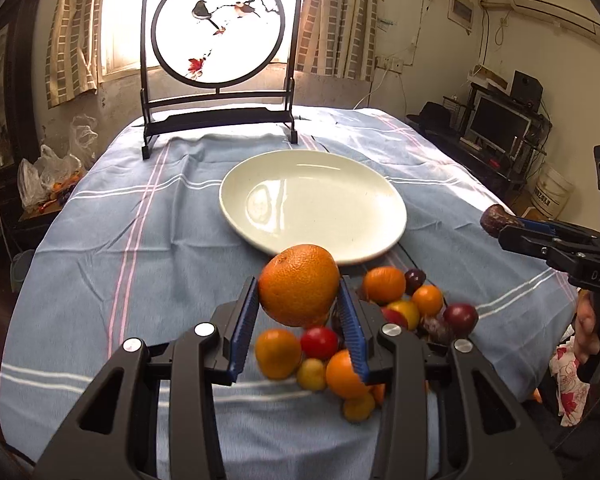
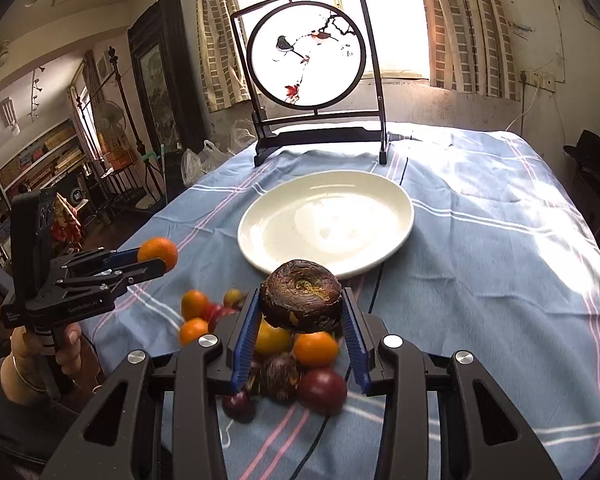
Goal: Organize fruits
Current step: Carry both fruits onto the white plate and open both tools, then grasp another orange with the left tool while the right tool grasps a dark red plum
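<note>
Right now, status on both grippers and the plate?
Left gripper shut on orange. Right gripper shut on dark brown fruit. Plate bare, path clear.

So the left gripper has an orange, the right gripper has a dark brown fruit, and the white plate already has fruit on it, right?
Not quite. The white plate is empty, as the right wrist view shows. The rest holds: the left gripper has an orange, the right gripper has a dark brown fruit.
</note>
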Available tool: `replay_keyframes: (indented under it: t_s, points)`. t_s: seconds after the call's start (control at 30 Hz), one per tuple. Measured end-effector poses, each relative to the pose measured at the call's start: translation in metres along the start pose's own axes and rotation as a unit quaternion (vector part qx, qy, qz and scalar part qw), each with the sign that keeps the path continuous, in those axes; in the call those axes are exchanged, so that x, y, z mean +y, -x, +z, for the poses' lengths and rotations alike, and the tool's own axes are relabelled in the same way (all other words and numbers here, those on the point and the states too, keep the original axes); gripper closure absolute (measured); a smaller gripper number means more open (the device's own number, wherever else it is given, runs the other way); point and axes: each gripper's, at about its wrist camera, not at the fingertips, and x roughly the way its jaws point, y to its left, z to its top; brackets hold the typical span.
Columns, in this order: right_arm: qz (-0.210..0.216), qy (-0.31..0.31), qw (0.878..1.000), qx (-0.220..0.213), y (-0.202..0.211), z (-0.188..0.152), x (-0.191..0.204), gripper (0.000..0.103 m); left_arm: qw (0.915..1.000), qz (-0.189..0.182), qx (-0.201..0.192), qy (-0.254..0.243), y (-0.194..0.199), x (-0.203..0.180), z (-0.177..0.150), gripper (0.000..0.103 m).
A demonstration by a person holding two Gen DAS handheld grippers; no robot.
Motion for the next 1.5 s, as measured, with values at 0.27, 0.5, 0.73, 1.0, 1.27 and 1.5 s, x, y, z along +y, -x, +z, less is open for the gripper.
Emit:
replay_keyframes:
  t_s: [0.27, 0.5, 0.73, 1.0, 1.27, 1.5]
  points:
    - [-0.031, -0.018, 0.997, 0.069, -0.108, 0.051, -0.042, 0.063, 0.9969, -0.013, 0.071, 0.029, -0.115, 0.012, 0.069, 0.064]
    - [-0.05, -0.026, 0.997, 0.057, -0.172, 0.081, -0.059, 0.044, 0.9893, -0.013, 0.131, 0.063, -0.2, 0.034, 0.103, 0.058]
    - [-0.049, -0.019, 0.998, 0.026, -0.114, 0.056, -0.036, 0.039, 0.9924, 0.0, 0.089, 0.085, -0.135, 0.059, 0.09, 0.037]
    - [-0.035, 0.021, 0.999, 0.025, -0.023, -0.045, 0.006, 0.039, 0.996, 0.017, 0.079, -0.038, -0.034, 0.035, -0.016, 0.029]
    - [-0.032, 0.003, 0.999, 0.012, 0.013, -0.088, 0.03, 0.039, 0.9962, 0.009, 0.084, -0.024, -0.034, 0.032, -0.053, 0.049]
    - [-0.038, 0.011, 0.999, 0.019, 0.023, -0.1, 0.038, 0.039, 0.9966, 0.008, 0.079, -0.021, -0.052, 0.018, -0.051, 0.051]
